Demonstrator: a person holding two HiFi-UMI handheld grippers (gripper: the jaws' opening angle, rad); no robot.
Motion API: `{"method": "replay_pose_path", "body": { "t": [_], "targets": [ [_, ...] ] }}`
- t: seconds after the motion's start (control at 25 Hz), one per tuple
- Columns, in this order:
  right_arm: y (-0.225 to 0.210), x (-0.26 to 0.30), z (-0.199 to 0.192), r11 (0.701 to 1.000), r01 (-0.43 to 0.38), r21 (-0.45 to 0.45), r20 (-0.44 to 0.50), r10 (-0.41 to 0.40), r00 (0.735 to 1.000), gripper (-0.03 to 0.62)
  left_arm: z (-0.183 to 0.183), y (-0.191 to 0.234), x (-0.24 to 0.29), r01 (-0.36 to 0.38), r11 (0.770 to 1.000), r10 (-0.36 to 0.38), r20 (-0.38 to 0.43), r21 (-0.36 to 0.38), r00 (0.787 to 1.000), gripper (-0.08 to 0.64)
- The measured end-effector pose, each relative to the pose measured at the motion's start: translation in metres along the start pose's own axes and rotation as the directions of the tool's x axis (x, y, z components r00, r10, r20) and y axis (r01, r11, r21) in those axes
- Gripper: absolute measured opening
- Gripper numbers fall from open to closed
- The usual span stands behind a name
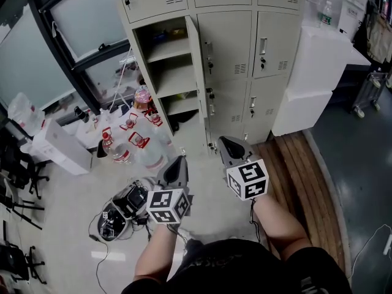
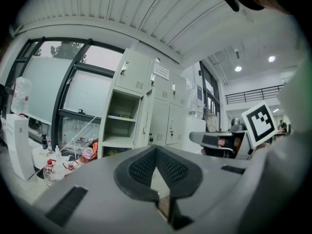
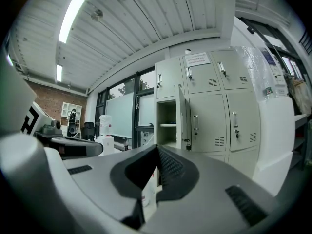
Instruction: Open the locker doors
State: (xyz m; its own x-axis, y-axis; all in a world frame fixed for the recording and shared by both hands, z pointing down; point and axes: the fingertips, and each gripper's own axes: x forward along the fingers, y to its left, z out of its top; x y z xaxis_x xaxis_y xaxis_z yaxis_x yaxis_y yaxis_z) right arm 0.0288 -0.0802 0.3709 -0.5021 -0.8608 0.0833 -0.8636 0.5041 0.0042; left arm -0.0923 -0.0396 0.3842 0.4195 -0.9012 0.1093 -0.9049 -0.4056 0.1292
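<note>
In the head view we hold both grippers short of the locker bank point(image 1: 278, 72), which fills the frame at 12 o'clock. One open door point(image 1: 194, 54) in the left column stands edge-on at 11 o'clock and exposes a shelved compartment point(image 1: 164, 63). The closed doors point(image 1: 225, 45) from 12 to 1 o'clock, and the top row above them, are all shut. The left gripper point(image 1: 179, 159) and the right gripper point(image 1: 228, 141) hang over the floor point(image 1: 205, 158), well apart from any locker (bottles point(image 1: 138, 146) crowd the floor at 9 o'clock). In the left gripper view, the claw is pressed together at its tips with nothing between the pads, and the open compartment sits at 10 o'clock. In the right gripper view, the claw is likewise pressed together and empty. A handle point(image 3: 195, 122) on the nearest closed door shows at 1 o'clock, beside the open compartment. We judge the task to be at an early stage: one door is open, most are left, and neither gripper is near a handle.
</note>
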Motion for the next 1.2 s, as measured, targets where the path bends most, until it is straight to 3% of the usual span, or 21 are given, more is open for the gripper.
{"method": "replay_pose_path", "body": {
  "t": [0.72, 1.2],
  "targets": [
    [-0.010, 0.001, 0.000, 1.000, 0.021, 0.015, 0.001, -0.021, 1.000, 0.000, 0.003, -0.006, 0.012, 0.029, 0.999, -0.029, -0.004, 0.015, 1.000, -0.002],
    [-0.038, -0.022, 0.003, 0.999, 0.045, 0.030, 0.016, -0.045, 0.999, 0.000, 0.007, -0.036, 0.023, 0.048, 0.999, -0.048, -0.004, 0.025, 0.999, -0.002]
  ]
}}
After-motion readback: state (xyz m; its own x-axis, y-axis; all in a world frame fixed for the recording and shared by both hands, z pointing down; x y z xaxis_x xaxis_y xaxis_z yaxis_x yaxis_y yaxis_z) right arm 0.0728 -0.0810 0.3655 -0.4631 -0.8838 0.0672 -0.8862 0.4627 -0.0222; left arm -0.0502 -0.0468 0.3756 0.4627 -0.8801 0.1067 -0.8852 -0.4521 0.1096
